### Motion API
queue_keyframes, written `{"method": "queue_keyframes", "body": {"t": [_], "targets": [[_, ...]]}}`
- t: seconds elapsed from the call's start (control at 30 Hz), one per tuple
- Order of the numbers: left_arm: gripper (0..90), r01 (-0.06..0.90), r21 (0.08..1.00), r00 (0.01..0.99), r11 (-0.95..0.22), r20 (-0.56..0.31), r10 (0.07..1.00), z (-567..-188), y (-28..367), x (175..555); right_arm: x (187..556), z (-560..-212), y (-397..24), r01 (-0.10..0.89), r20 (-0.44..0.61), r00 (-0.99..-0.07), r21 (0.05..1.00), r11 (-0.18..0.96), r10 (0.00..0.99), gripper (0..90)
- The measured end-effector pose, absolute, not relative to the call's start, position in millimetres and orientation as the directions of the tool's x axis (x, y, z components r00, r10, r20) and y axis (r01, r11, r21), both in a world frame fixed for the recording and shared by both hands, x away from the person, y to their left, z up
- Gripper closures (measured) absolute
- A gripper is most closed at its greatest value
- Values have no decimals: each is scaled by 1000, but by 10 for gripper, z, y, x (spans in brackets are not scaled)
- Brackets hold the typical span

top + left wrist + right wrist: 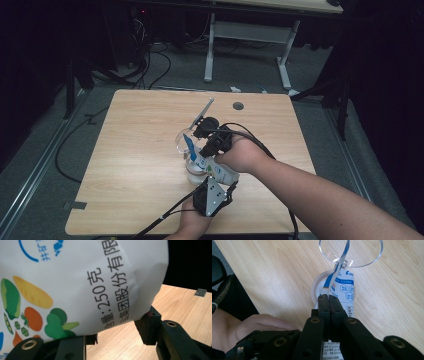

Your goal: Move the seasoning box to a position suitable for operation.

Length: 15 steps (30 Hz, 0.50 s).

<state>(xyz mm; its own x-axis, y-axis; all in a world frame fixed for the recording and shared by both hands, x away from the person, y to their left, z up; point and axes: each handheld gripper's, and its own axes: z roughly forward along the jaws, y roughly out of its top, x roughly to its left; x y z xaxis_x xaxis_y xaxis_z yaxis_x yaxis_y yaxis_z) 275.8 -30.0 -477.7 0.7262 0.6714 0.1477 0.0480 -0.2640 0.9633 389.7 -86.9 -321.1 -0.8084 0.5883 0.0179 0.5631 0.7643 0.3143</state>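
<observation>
You have a white printed bag [216, 170] held between both grippers near the middle of the wooden table [135, 150], toward its near edge. Your right gripper [328, 301] has its jaws pressed together on the bag's thin upper edge, pinching it flat. Your left gripper [120, 332] sits at the near end of the bag: the bag lies between its half-spread jaws, and its bottom rests against them, though you cannot tell whether the pads actually press on it. The bag's far end, with a blue strip [189, 146], points toward a clear plastic funnel [352, 252], whose rim lies just beyond it. Under the bag and funnel stands a small clear jar [194, 172], touching or just beside the bag. Farther off on the table lies a round cable hole [238, 106].
</observation>
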Motion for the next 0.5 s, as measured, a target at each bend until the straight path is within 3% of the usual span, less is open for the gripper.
{"method": "queue_keyframes", "body": {"t": [0.5], "targets": [[571, 51, 967, 728, -251, 136, 672, -4753, -309, 2786, 3921, -3226, -850, 561, 14, -810, 311, 768, 586, 899]]}}
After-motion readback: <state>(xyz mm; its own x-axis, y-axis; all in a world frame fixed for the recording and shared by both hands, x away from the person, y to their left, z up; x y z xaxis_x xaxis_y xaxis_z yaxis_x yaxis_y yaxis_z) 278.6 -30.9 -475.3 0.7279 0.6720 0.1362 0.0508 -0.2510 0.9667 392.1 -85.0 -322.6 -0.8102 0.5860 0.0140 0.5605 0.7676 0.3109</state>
